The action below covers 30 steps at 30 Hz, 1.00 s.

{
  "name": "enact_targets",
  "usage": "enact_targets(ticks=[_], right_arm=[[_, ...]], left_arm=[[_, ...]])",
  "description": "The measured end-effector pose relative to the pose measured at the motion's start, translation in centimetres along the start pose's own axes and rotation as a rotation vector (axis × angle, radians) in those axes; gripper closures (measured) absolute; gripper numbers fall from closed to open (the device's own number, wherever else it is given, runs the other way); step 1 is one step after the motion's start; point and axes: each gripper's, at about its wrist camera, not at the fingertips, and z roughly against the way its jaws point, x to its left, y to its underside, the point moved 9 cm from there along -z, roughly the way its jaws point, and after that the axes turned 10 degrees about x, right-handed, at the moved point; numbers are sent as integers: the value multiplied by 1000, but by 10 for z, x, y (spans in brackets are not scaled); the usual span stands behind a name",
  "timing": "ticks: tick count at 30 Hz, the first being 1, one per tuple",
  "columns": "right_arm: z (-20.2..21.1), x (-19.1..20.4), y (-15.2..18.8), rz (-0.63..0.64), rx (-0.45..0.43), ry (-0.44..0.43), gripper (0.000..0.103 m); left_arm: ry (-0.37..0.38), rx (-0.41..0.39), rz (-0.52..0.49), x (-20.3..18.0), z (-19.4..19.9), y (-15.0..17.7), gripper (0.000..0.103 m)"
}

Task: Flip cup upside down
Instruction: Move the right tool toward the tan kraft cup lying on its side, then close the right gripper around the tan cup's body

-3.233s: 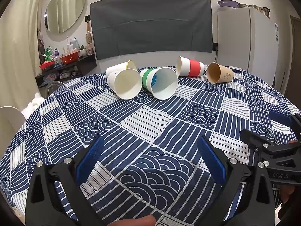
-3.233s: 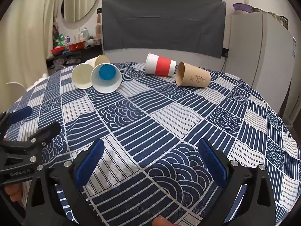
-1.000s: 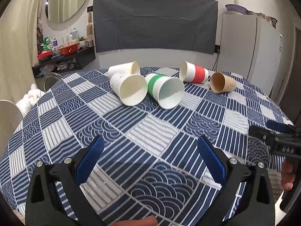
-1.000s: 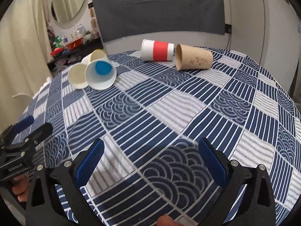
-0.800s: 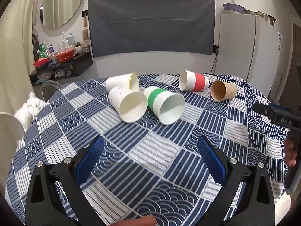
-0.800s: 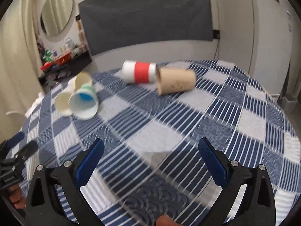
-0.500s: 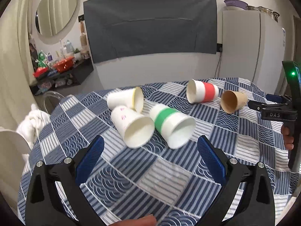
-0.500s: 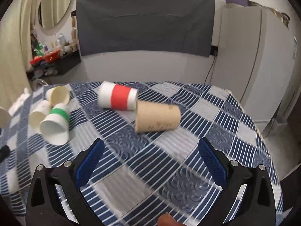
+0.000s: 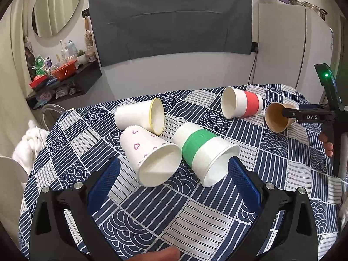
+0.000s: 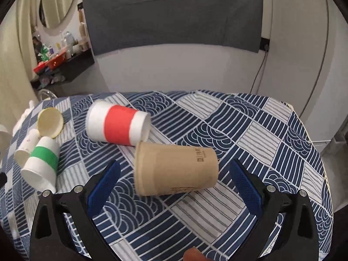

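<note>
Illumination is even, soft indoor light; both views are moderately bright. Shadows under the cups on the tablecloth (image 9: 195,215) are faint and short. Fisheye distortion bends the wall panel (image 9: 171,19) and refrigerator (image 10: 304,54). Black vignetting fills all corners. The right wrist view is slightly softer than the left.

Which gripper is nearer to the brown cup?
Right. The right gripper frames the brown cup with open jaws; the left gripper faces the green-banded cup.
</note>
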Motion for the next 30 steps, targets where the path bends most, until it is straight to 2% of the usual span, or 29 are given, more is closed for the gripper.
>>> enact_targets(ticks=[7,10,12,13,15,17,19,23,30], right_arm=[[-24,-5,7,1,56,-29,8],[-27,-5,7,8,46,-17,8],[-25,-2,8,31,38,-29,23],[-22,0,9,49,31,-26,22],[-14,6,12,101,3,-12,22],[0,13,16,123,-24,-51,22],[20,23,22,147,-51,-94,22],[56,52,42,241,-85,-122,22],[104,117,82,380,-99,-216,22]], left_arm=[[9,12,-18,-3,-12,4,6],[12,6,-6,0,-11,5,6],[-14,-31,-2,3,-3,4,6],[-28,-54,-1,5,3,4,6],[-29,-83,7,8,14,3,6],[-4,-87,20,11,25,4,6],[36,-59,21,14,32,8,6],[94,-11,26,20,42,23,6],[9,1,31,46,73,54,6]])
